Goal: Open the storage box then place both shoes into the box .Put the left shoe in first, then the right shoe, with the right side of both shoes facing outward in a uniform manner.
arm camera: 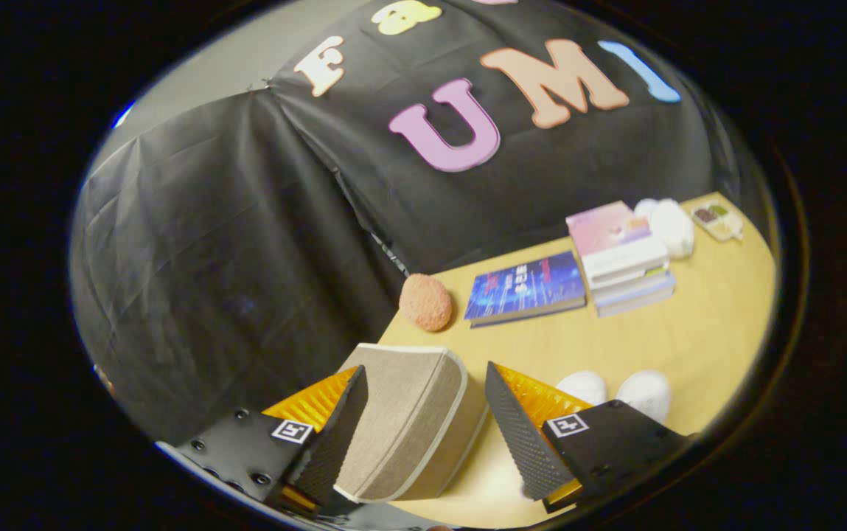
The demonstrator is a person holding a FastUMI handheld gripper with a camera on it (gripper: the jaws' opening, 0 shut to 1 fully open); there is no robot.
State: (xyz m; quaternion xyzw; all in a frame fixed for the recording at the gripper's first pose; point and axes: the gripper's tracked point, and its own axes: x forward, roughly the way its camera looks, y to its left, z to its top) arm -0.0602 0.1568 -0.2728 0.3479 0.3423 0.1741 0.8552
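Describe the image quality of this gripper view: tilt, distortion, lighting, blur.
Gripper view: fisheye bends and tilts the table; lighting is dim and even, no glare; the storage box between the open gripper fingers is sharp, while the two white shoes and books beyond look slightly soft.

1 storage box (412,420), 2 shoes (618,391), 4 books (600,276), 1 sponge (426,302)

The room is dim, and the black cloth wall (231,243) swallows most of the light. The tabletop (688,324) glows warm and evenly lit, with soft shadows beside the stacked books (622,258). Fisheye bending tilts everything, and the far right edge goes slightly soft.
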